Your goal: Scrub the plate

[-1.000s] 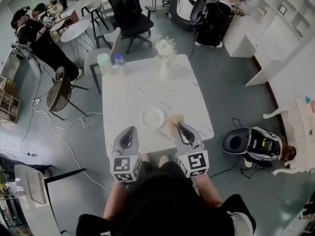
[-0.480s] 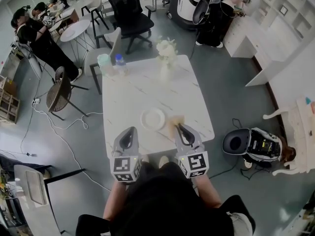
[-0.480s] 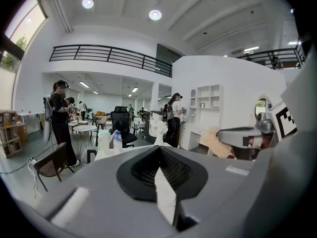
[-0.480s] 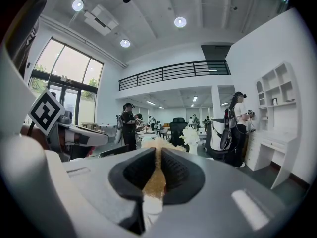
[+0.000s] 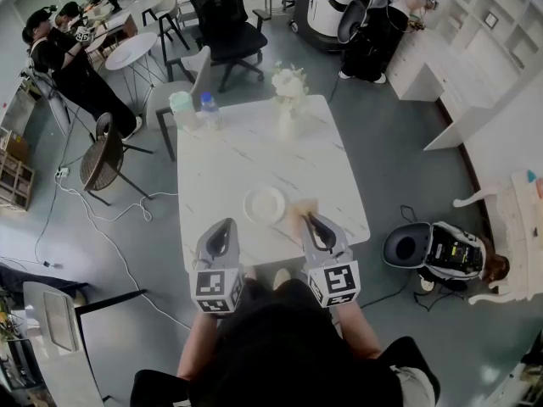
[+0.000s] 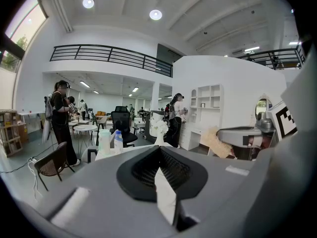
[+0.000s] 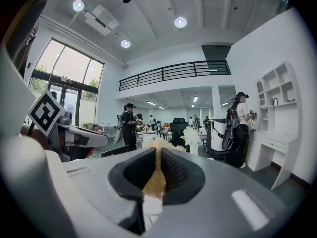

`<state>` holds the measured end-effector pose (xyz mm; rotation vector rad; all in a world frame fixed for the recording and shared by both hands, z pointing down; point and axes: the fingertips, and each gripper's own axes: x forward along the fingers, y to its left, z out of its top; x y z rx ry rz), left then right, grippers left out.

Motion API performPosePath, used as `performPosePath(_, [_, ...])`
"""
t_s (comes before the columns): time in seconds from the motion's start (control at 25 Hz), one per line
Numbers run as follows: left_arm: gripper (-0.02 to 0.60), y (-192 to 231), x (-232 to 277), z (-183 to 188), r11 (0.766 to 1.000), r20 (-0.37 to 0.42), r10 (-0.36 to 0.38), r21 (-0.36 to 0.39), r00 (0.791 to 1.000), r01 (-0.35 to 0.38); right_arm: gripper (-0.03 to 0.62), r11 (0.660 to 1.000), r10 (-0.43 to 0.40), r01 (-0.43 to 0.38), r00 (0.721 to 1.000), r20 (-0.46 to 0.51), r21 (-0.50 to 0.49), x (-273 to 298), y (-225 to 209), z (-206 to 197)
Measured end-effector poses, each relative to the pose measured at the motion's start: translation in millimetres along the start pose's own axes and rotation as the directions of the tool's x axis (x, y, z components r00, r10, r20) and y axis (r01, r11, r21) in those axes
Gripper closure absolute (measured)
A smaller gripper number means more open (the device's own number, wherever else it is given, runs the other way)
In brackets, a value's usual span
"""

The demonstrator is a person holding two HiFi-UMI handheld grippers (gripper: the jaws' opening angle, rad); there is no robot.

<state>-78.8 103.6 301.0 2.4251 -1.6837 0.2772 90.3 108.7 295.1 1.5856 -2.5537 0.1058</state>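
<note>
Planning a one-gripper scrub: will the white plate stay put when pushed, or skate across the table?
The plate looks shallow and light, lying flat on a smooth table, so it will probably slide rather than tip. It sits close to the table's near edge and looks rigid, so a hard shove might drop and break it.

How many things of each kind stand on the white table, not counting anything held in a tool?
plate: 1
vase with flowers: 1
water bottle: 1
pale container: 1
Total: 4
</note>
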Motion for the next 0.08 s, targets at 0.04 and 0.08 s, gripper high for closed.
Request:
performPosePath(0.04, [0.574,-0.2,-0.8,0.0,1.0,0.0,-0.001,0.0,1.0,0.001,0.554,1.0,0.0,0.0,1.0,0.0,0.001,-0.7,0.7,0.4])
performPosePath(0.08, [0.574,-0.3,-1.6,0.0,1.0,0.0,-0.001,0.0,1.0,0.001,0.554,1.0,0.0,0.0,1.0,0.0,0.002,-1.5,1.3,0.8])
